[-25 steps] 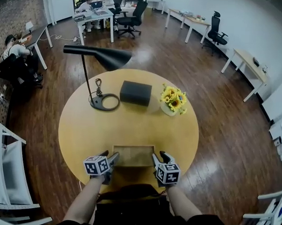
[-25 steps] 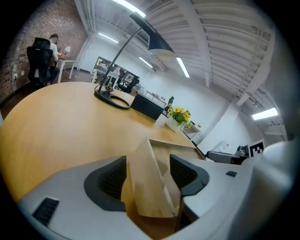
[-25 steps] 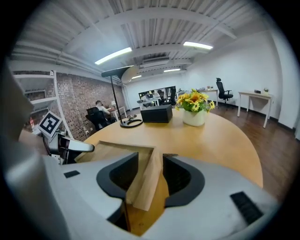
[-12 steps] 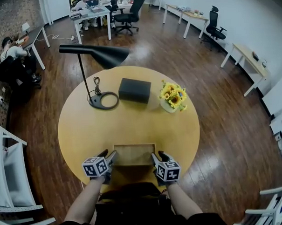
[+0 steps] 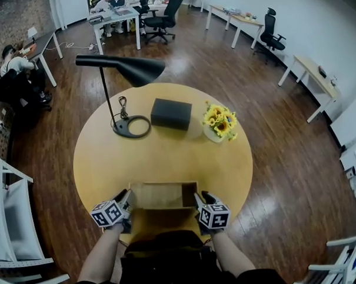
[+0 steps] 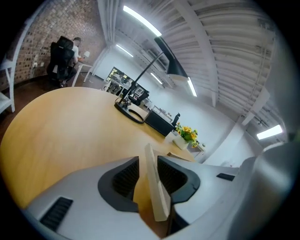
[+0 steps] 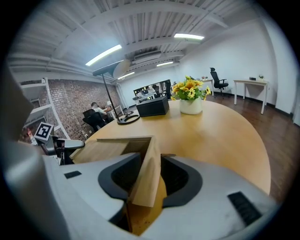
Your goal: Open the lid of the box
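Observation:
A light wooden box (image 5: 161,195) sits at the near edge of the round yellow table (image 5: 100,158). Its lid appears raised a little between my two grippers. My left gripper (image 5: 127,200) holds the lid's left side wall; in the left gripper view that thin wall (image 6: 154,187) stands between the closing jaws of the left gripper (image 6: 149,176). My right gripper (image 5: 200,199) grips the right side. In the right gripper view the lid wall (image 7: 147,180) fills the slowly closing jaws of the right gripper (image 7: 150,174). The box's inside is hidden.
A black desk lamp (image 5: 119,68) stands on the far left of the table, with a black box (image 5: 171,113) and a white pot of yellow flowers (image 5: 219,124) behind the wooden box. Desks, office chairs and seated people fill the room's far end. White chairs (image 5: 9,219) stand to my left.
My left gripper has shifted left and toward me. The wooden lid's left end has moved with it, so the lid looks wider. The right gripper has stayed put.

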`<state>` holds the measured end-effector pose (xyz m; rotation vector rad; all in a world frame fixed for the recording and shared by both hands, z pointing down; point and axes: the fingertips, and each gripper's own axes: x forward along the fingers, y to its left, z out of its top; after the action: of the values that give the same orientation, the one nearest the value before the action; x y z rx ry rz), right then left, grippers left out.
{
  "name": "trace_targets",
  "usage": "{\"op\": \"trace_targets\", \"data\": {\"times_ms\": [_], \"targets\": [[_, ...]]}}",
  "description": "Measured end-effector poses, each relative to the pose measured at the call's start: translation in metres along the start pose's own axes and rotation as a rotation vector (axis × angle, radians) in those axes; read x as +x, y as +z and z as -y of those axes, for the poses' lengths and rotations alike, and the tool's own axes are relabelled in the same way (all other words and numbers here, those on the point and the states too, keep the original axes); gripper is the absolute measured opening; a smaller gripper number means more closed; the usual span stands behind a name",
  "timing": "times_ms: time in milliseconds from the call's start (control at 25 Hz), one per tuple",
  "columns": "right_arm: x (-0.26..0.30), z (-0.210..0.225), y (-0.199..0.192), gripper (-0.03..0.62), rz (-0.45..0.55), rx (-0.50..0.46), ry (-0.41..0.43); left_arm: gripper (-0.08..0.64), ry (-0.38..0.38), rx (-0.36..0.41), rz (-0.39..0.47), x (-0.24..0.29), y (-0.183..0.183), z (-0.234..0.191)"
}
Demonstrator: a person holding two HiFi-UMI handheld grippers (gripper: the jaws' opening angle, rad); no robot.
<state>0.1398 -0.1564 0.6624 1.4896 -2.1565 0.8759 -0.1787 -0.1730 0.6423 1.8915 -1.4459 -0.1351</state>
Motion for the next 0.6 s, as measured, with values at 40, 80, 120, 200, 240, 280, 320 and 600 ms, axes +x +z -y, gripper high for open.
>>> {"op": "trace_targets", "data": {"times_ms": [40,80,120,200,240,280,320,600], "targets": [[-0.001,0.000,0.000,0.141,0.001,0.003,0.002,0.091,-0.008,-0.030,0.015,-0.004,0.004,-0.005],[-0.001,-0.001,0.000,0.141,0.001,0.005,0.004,0.057,-0.012,-0.055,0.029,-0.008,0.008,-0.011],[-0.001,-0.002,0.001,0.141,0.002,0.006,0.007,0.057,-0.011,-0.075,0.041,-0.011,0.012,-0.017],[0.000,-0.002,0.000,0.141,0.003,0.010,0.006,0.057,-0.007,-0.101,0.062,-0.017,0.021,-0.027],[0.001,-0.001,0.000,0.141,0.003,0.012,0.004,0.055,-0.006,-0.109,0.071,-0.019,0.026,-0.031],[0.001,-0.002,0.000,0.141,0.003,0.012,0.003,0.055,-0.003,-0.114,0.078,-0.021,0.029,-0.035],[0.000,-0.003,0.001,0.141,0.004,0.013,0.006,0.055,0.000,-0.119,0.084,-0.023,0.032,-0.038],[0.000,-0.003,0.001,0.141,0.005,0.020,0.008,0.051,0.036,-0.154,0.126,-0.040,0.048,-0.066]]}}
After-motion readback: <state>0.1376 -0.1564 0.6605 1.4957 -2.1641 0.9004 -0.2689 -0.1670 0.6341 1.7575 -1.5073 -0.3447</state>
